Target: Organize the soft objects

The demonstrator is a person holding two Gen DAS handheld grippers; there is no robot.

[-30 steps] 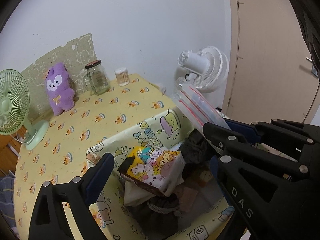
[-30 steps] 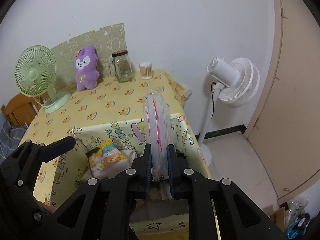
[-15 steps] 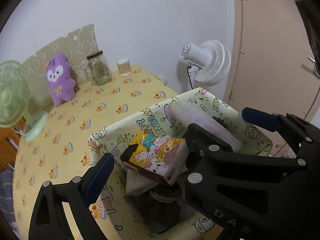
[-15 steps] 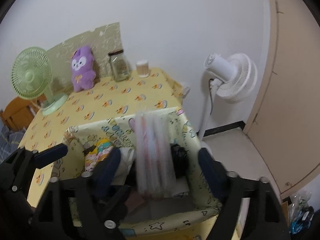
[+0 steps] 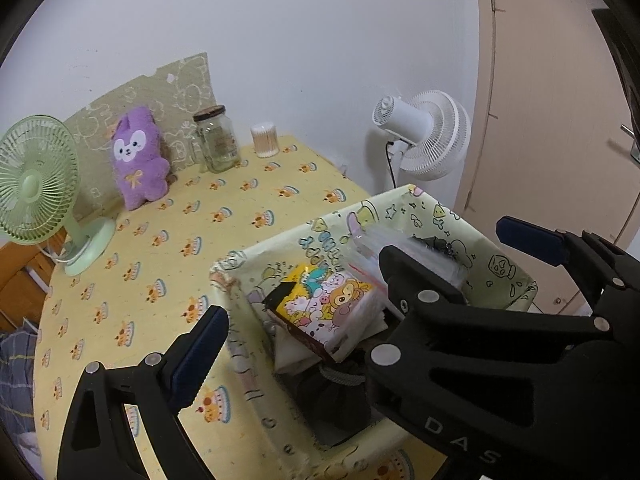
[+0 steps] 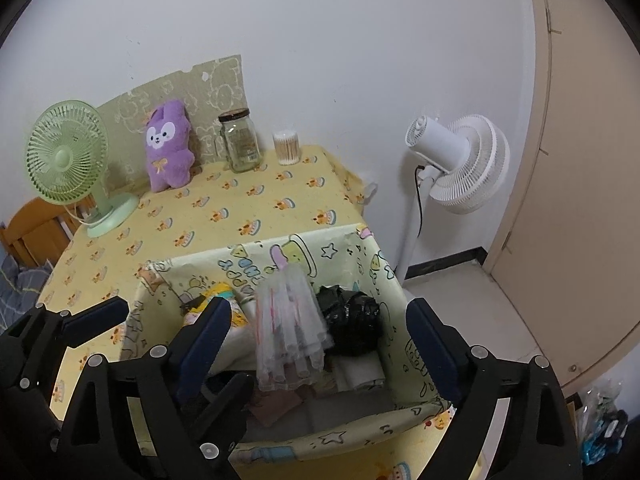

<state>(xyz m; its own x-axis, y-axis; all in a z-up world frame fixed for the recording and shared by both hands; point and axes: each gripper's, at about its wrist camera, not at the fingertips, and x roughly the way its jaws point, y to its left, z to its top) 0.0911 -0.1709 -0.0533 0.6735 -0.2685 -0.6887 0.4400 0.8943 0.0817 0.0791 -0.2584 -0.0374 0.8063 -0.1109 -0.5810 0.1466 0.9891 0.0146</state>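
Your right gripper (image 6: 316, 344) hangs with its jaws spread wide and nothing between them, directly over the pale green cartoon-printed fabric storage bin (image 6: 416, 356) at the near right edge of the table. Your left gripper (image 5: 352, 292) is spread too and holds nothing, just left of the bin.

The soft things lie inside the bin: a stack of clear zip bags with red seal lines (image 6: 290, 328) stands propped in the middle, a crumpled black plastic bag (image 6: 354, 322) to its right, and a yellow cartoon tissue pack (image 5: 324, 304) to its left, resting on folded white cloth.

The zip bags look likely to cause trouble. They stand on edge, leaning on the far wall, and being slick they may slump or fan out across the other items if you brush them. The bin's walls are limp fabric; a finger that catches the rim could fold a wall inward or drag the bin toward the table edge beside it, which is close.

By count: one bin, one stack of zip bags, one black bag, one tissue pack, one purple plush rabbit (image 6: 166, 146) at the far left of the table against the wall, one glass jar (image 6: 240, 140), one tub of cotton swabs (image 6: 286, 147), and two fans, the green desk fan (image 6: 66, 158) and the white floor fan (image 6: 460, 164).
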